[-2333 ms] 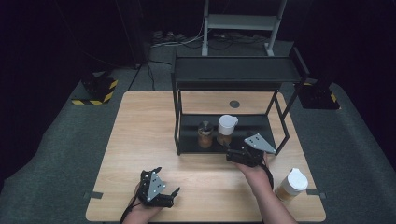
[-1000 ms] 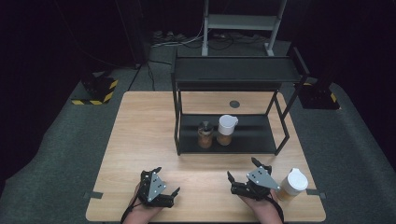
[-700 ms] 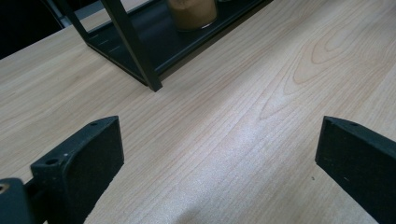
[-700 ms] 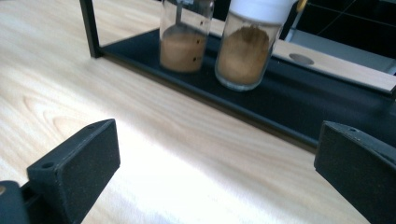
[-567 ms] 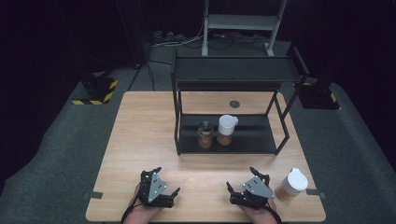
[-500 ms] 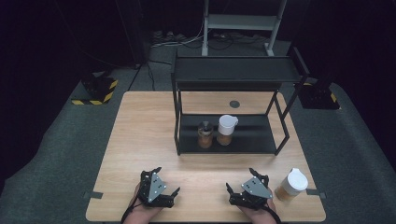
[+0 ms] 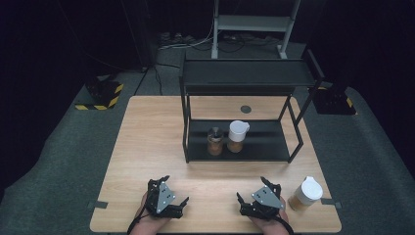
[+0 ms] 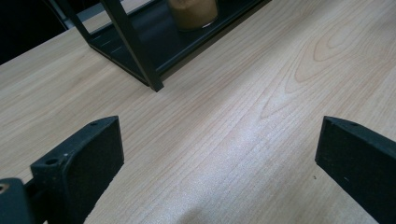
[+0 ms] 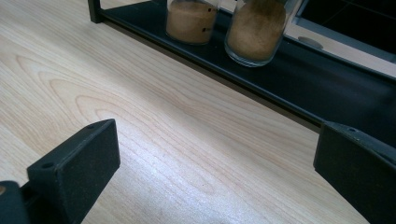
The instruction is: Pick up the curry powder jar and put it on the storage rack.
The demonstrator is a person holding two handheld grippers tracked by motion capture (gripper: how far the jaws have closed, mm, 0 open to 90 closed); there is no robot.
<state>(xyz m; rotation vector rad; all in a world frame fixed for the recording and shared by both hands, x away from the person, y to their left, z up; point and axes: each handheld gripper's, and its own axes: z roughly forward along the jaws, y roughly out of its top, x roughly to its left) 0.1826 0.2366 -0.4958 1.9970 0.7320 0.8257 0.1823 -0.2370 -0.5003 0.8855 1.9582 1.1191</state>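
Left hand-held gripper (image 7: 172, 208) and right hand-held gripper (image 7: 249, 205), jaws wide and empty, resting at the near table (image 7: 147, 137) edge; white-lidded jar (image 7: 304, 194) just beside the right one.

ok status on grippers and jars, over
Both grippers, left and right, open, empty, near table edge. Two jars on rack shelf. Third jar beside right gripper. Path clear.

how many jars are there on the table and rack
3. Two stand side by side on the rack's bottom shelf: a dark-capped jar on the left and a white-lidded jar right of it. A third white-lidded jar stands on the table, beside the right tool.
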